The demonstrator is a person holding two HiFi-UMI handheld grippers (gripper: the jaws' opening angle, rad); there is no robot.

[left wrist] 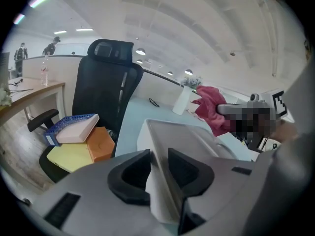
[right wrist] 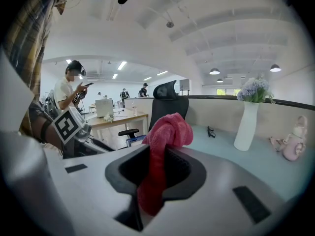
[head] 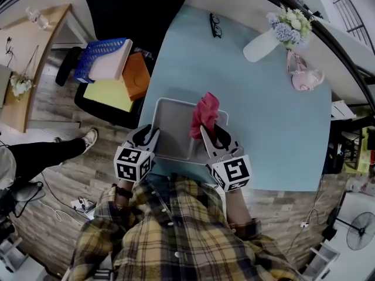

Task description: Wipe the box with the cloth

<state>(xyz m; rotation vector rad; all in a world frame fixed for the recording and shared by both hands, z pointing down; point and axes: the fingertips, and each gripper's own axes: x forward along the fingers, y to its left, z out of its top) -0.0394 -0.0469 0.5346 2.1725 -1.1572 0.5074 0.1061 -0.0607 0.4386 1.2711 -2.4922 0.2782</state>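
Observation:
A shallow white box (head: 170, 127) lies on the light blue table (head: 275, 133), near its front edge. My left gripper (head: 146, 134) is at the box's near left corner. In the left gripper view the box's thin wall (left wrist: 187, 136) runs between the two pads, and the left gripper (left wrist: 158, 163) is shut on it. My right gripper (head: 212, 130) hovers over the right side of the box, shut on a bunched pink-red cloth (head: 205, 111). The cloth (right wrist: 165, 136) sticks up out of the right gripper (right wrist: 160, 173) and hangs down between its jaws.
A black office chair (head: 126, 4) left of the table carries a blue basket (head: 96, 57) and pink, orange and yellow items. A white vase of flowers (head: 275, 34), glasses (head: 215, 25) and a pink toy (head: 302, 75) sit at the table's far side.

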